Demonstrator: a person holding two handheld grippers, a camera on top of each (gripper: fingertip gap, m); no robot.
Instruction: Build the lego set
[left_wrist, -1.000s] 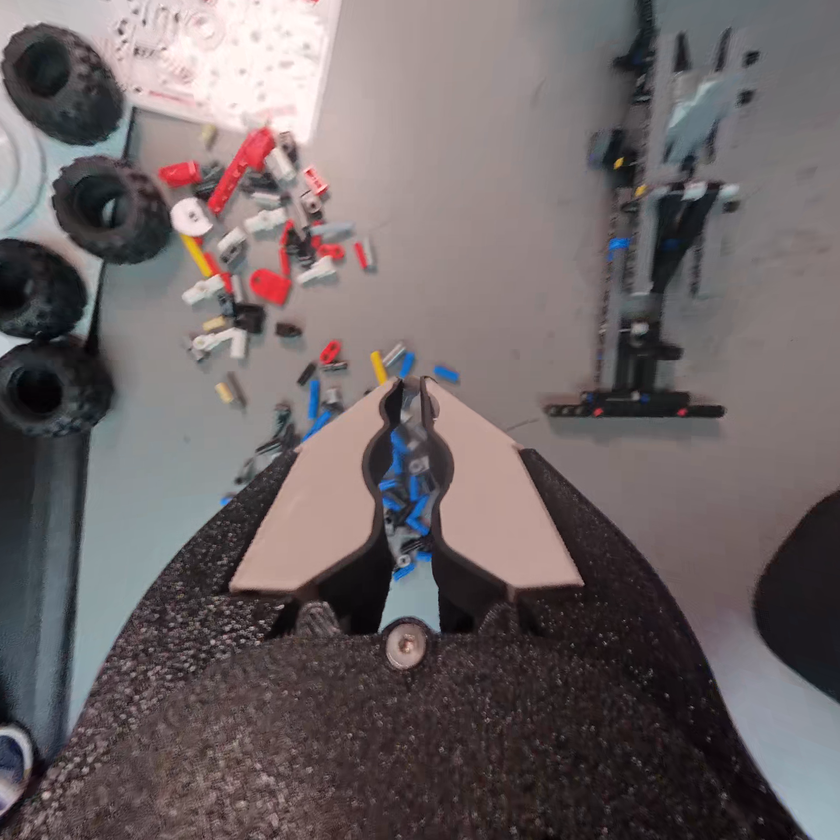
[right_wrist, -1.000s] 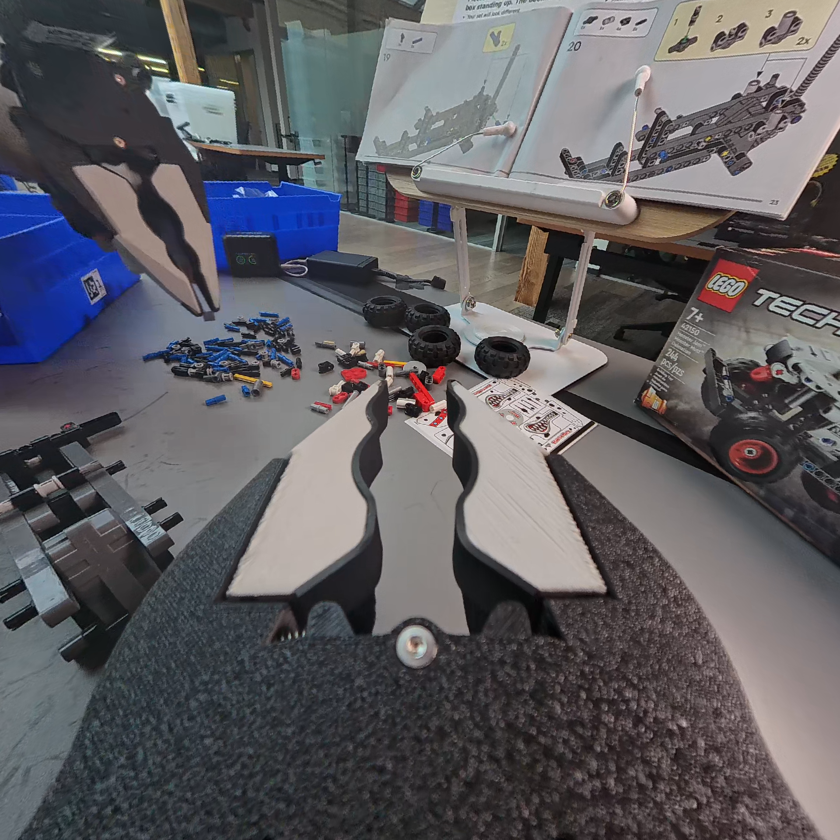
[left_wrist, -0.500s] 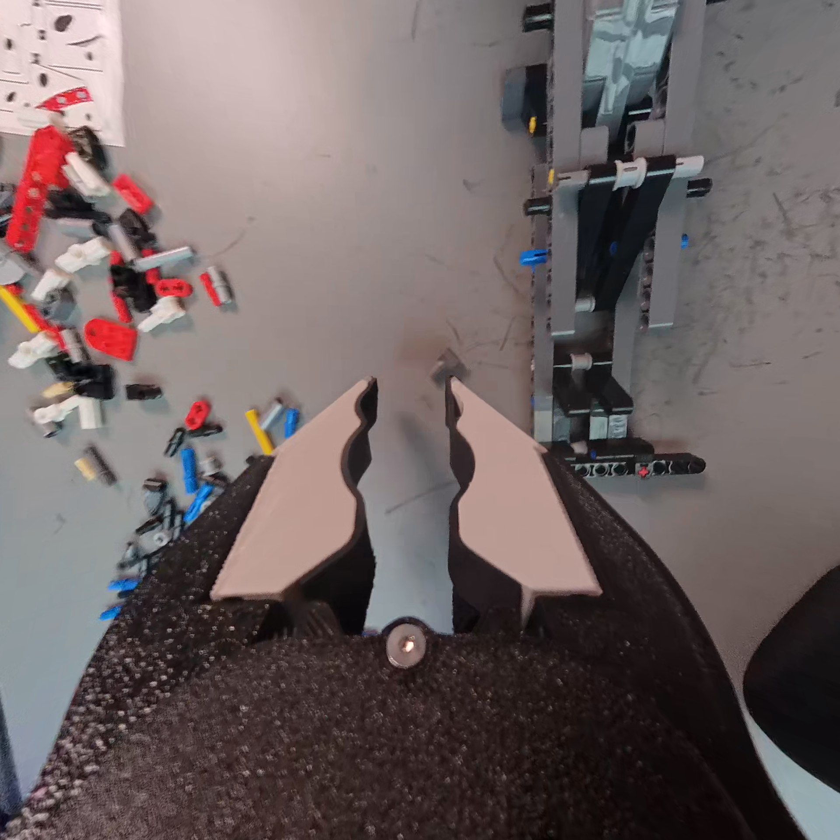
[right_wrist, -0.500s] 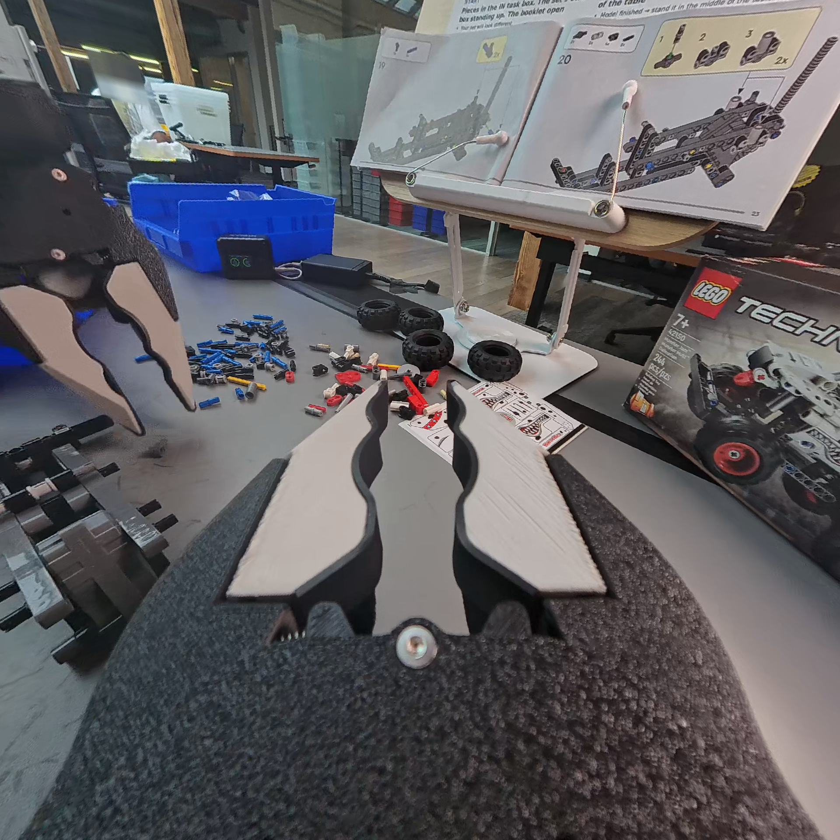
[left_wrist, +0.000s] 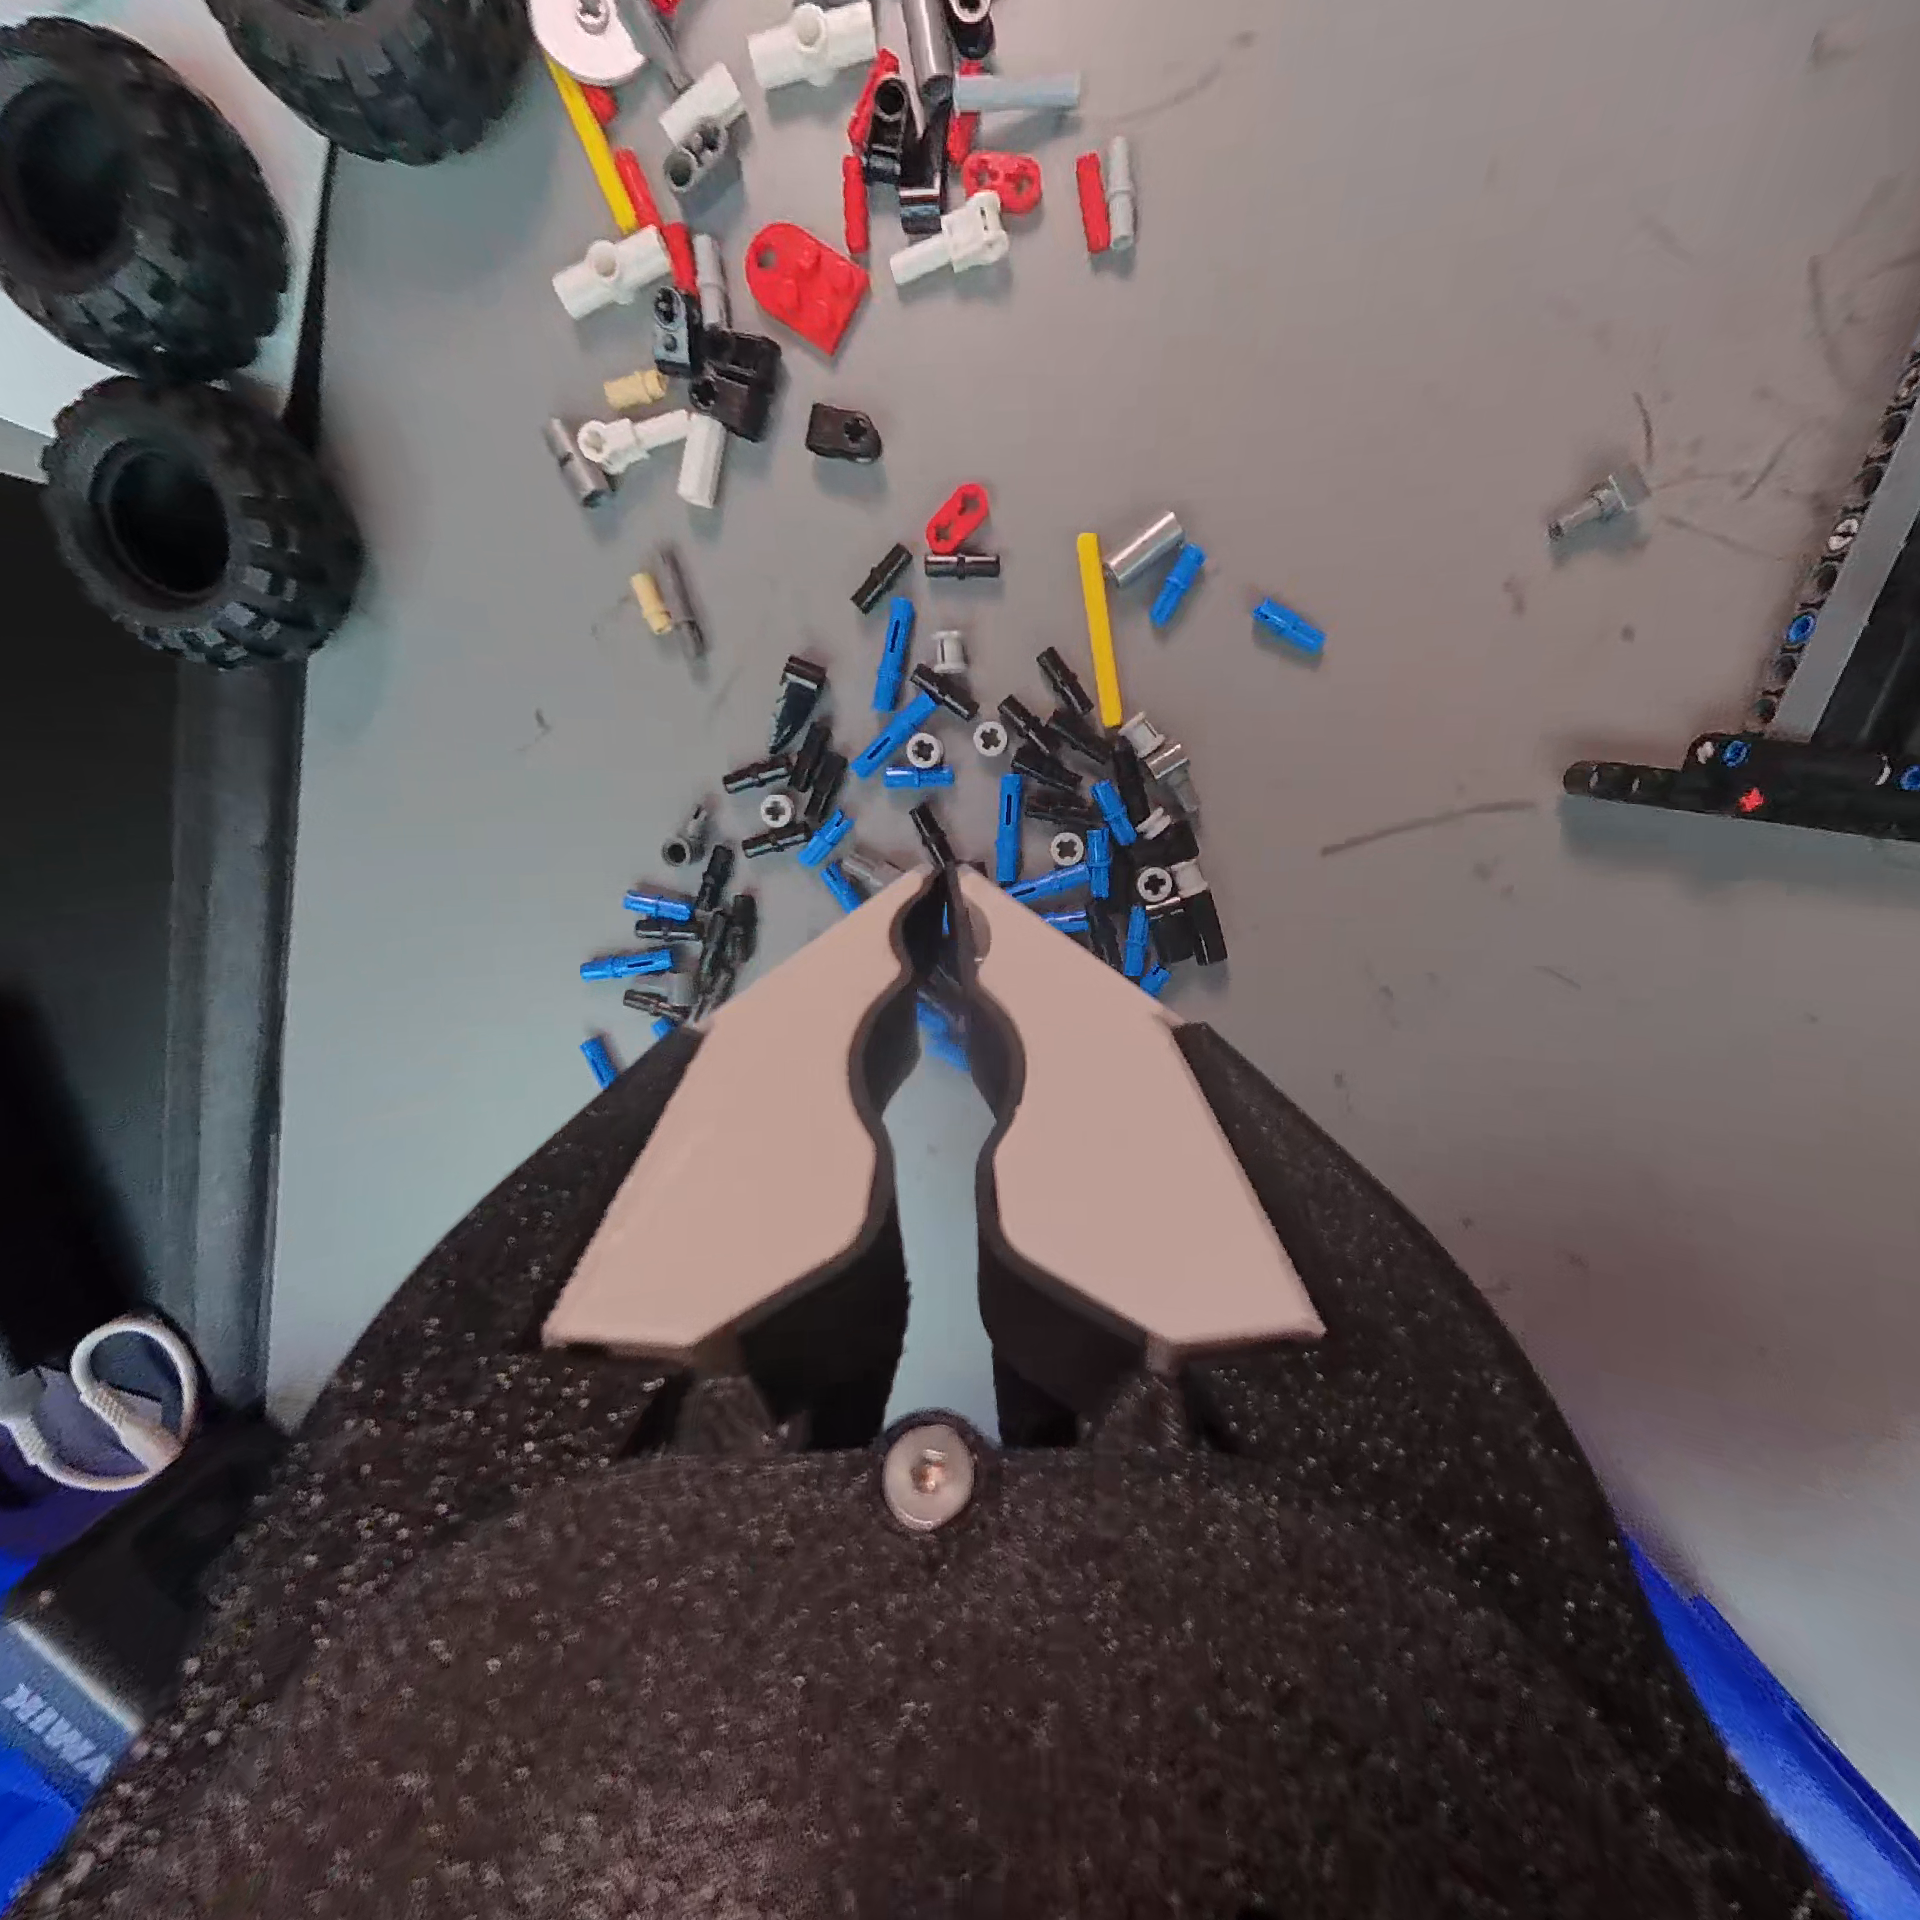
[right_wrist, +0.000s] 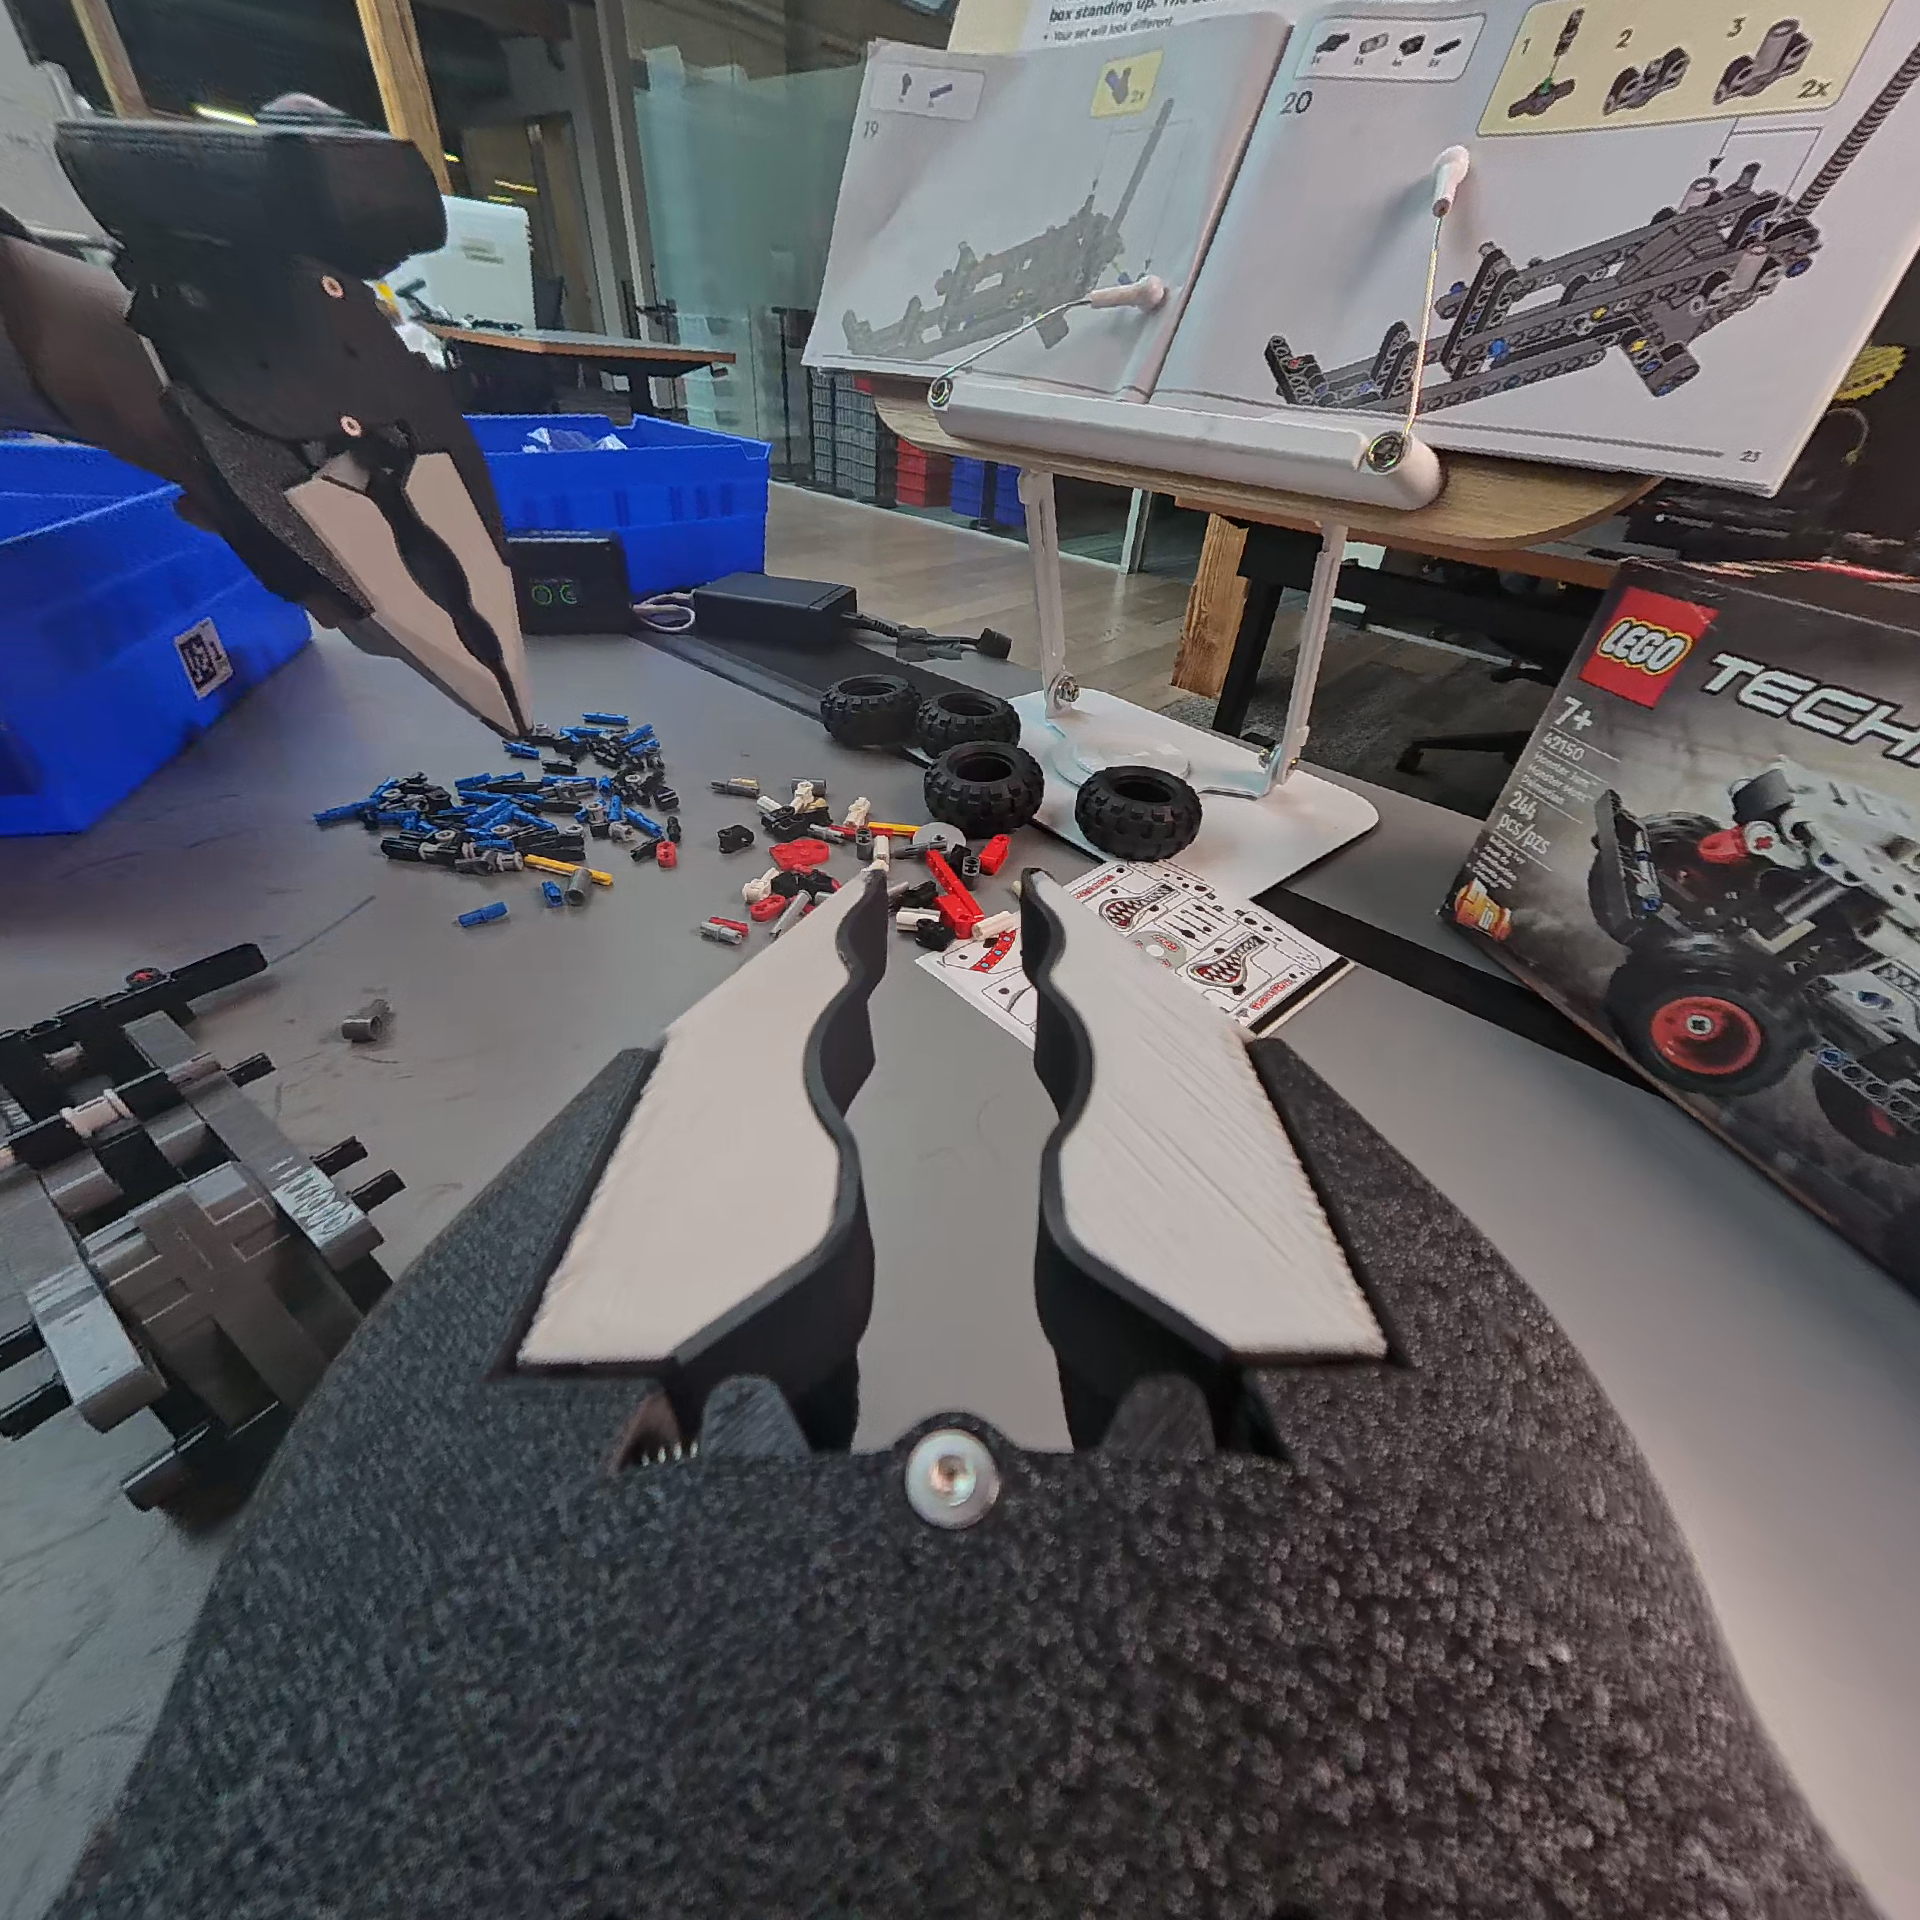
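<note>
Pinching a black pin (left_wrist: 932, 834) at the pile of blue and black pins (left_wrist: 997, 810), the left gripper (left_wrist: 948, 881) is pressing its tips together. Hovering unclenched and empty, the right gripper (right_wrist: 951, 888) is facing the red and white parts (right_wrist: 883, 862), the chassis (right_wrist: 135, 1195) lying at its left.

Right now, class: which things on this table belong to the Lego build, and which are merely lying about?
Part of the build:
loose pins
chassis
tyres
instruction booklet
sticker sheet
left gripper, shut on a black pin

Lying about:
blue bins
power adapter
set box
</note>
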